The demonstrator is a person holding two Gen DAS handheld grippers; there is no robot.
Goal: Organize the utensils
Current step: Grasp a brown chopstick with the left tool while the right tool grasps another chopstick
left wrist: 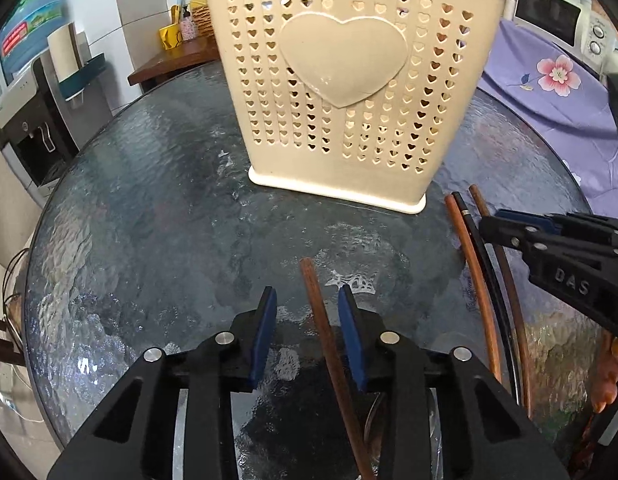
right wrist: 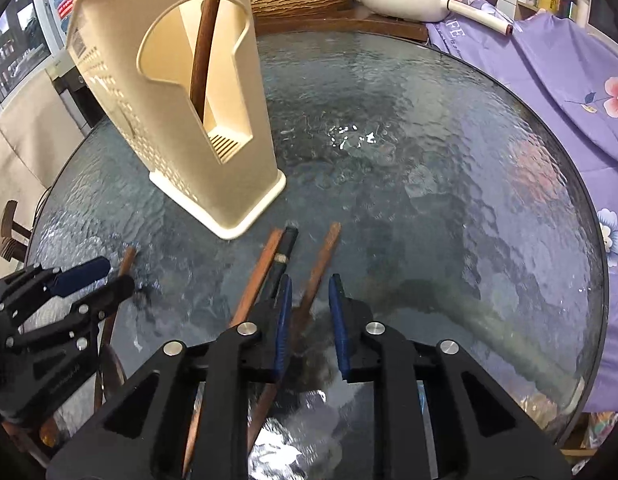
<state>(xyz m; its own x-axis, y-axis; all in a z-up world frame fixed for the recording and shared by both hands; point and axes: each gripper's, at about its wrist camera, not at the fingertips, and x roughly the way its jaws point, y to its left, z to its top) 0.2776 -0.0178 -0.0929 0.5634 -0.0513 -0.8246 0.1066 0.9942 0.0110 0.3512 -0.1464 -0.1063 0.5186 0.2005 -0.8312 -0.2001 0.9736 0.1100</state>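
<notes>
- Four loose chopsticks lie on the round rippled-glass table (left wrist: 149,208) — one brown wooden chopstick (left wrist: 321,320) alone, and a cluster of three, two reddish-brown and one black (right wrist: 283,252), just beside the base of the cream plastic utensil holder with heart-shaped holes (left wrist: 349,80).
- Left gripper (left wrist: 308,300) fingers are spread, with the lone chopstick between them and a gap on either side.
- Right gripper (right wrist: 310,292) fingers stand slightly apart astride a reddish-brown chopstick (right wrist: 321,260), not pressing it.
- Purple floral cloth (right wrist: 569,64) drapes beside the table; a water dispenser (left wrist: 33,128) stands at its far side.
</notes>
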